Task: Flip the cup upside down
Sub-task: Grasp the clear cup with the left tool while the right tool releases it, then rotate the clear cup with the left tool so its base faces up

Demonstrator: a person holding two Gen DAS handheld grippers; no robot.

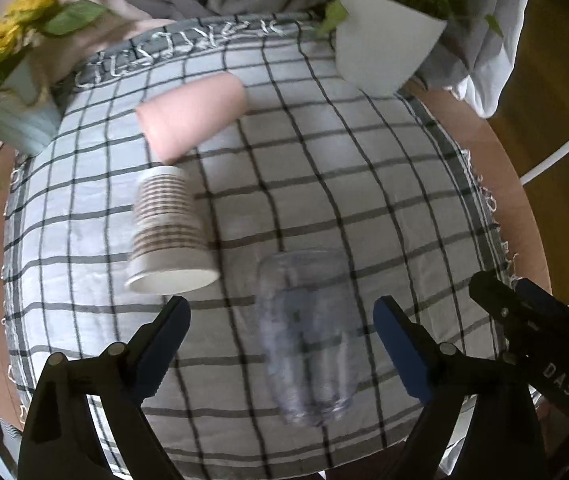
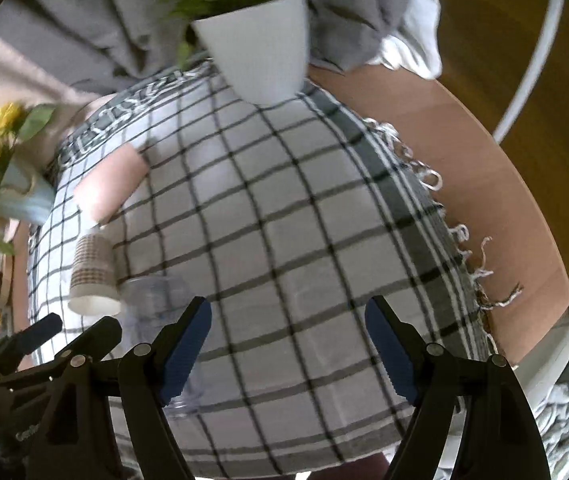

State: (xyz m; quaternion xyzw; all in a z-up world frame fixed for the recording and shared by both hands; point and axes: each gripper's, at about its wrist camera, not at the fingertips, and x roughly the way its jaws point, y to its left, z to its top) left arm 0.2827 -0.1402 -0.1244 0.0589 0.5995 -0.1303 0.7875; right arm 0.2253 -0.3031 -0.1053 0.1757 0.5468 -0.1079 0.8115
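Note:
Three cups stand mouth-down on a checked cloth [image 1: 364, 184]: a pink cup [image 1: 194, 114] farthest, a brown-striped paper cup [image 1: 170, 236] in the middle, and a clear plastic cup [image 1: 308, 336] nearest. My left gripper [image 1: 282, 344] is open, its blue pads either side of the clear cup without touching it. My right gripper [image 2: 288, 344] is open and empty over bare cloth [image 2: 304, 220], right of the cups. In the right wrist view the clear cup [image 2: 156, 296], striped cup [image 2: 94, 276] and pink cup [image 2: 110, 184] sit at the left. Both views are motion-blurred.
A white plant pot [image 1: 384, 52] stands at the cloth's far right corner. A pale blue vase with yellow flowers [image 1: 8, 92] stands at the far left. The cloth covers a round wooden table [image 2: 464, 140]. Grey fabric lies behind.

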